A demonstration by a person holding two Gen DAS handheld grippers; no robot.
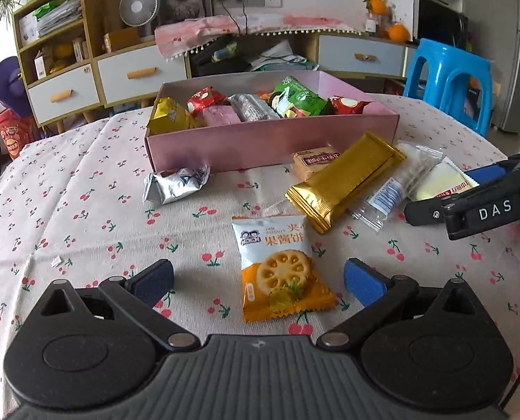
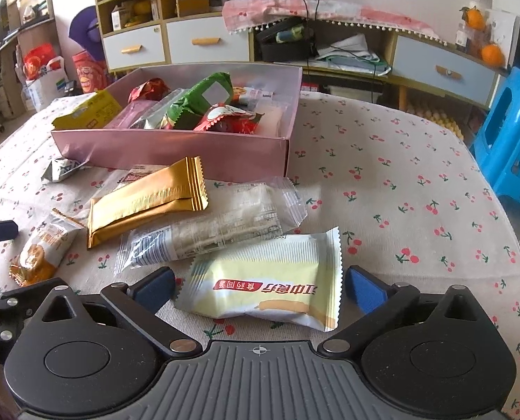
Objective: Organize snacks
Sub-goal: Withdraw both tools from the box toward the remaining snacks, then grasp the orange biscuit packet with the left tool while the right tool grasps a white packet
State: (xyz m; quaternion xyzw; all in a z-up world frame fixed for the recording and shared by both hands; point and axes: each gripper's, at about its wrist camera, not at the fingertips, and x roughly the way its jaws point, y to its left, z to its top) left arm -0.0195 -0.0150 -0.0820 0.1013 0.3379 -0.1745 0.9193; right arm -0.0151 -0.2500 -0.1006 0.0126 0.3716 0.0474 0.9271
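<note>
A pale yellow snack packet [image 2: 270, 287] lies flat between the right gripper [image 2: 260, 288]'s wide-open fingers, ungripped. The left gripper [image 1: 258, 280], equally open, straddles an orange biscuit packet [image 1: 277, 266]. Both seem lined up for pickup toward the pink box [image 1: 270, 140] beyond.

Soft, even daylight in both views; shadows under the packets on the desk [image 1: 85, 175] are faint. Gold wrapper [image 1: 344, 182] and silver foil packet [image 1: 174, 185] show mild glare. Strong fisheye bowing with dark vignette at the corners; the far shelving [image 2: 130, 17] is slightly soft.
</note>
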